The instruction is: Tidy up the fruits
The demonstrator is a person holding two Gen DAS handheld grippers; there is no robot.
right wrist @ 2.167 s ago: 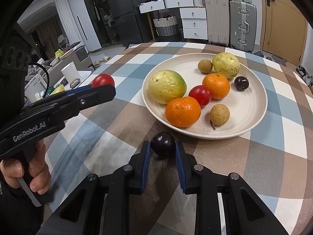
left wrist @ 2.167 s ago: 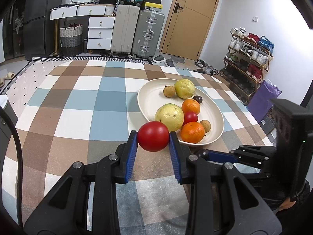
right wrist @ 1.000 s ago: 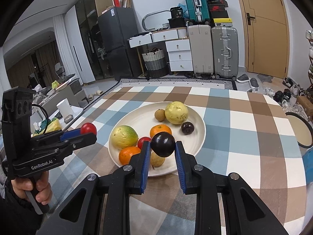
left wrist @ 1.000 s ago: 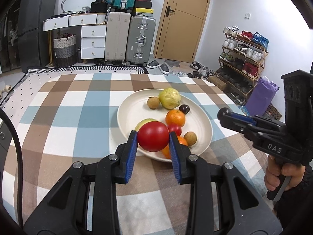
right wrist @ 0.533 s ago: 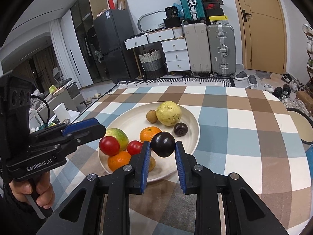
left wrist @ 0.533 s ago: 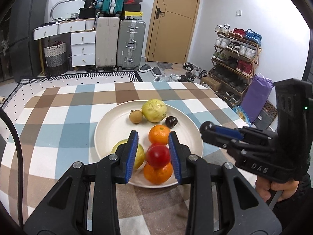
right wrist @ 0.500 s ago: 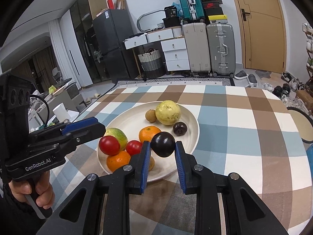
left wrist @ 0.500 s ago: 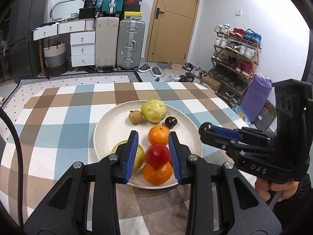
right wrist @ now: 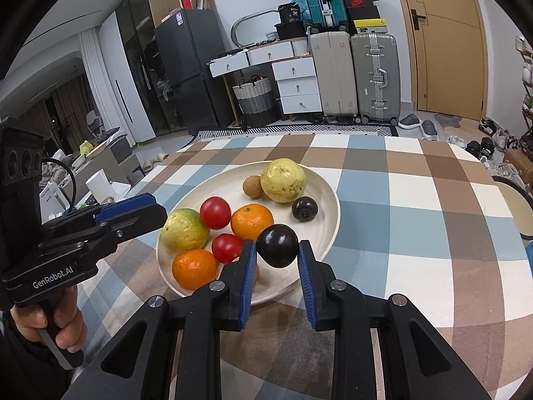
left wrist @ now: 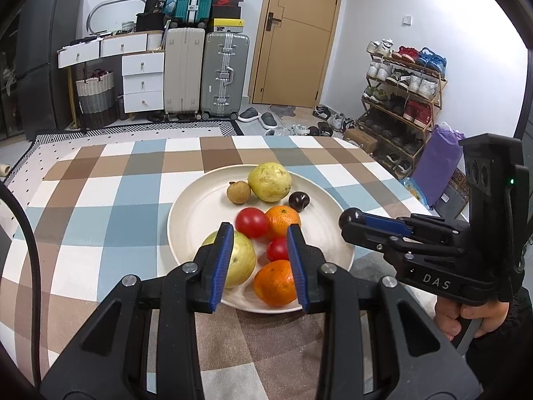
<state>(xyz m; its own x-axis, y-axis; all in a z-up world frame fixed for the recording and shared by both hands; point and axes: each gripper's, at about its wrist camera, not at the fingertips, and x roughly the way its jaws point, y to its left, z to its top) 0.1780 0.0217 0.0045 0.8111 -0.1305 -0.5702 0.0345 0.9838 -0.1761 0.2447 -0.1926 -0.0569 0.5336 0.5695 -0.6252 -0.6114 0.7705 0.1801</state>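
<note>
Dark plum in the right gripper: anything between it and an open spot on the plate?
Nothing visible. The right gripper holds the dark plum over the near edge of the plate. The bare stretch beside the orange and the other dark plum looks free; the left gripper is off to the side.

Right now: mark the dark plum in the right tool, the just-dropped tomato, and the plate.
dark plum (right wrist: 277, 245), right wrist view, centre of its front face.
tomato (left wrist: 252, 222), left wrist view, middle of the red skin.
plate (left wrist: 196, 213), left wrist view, bare inner surface at left.
</note>
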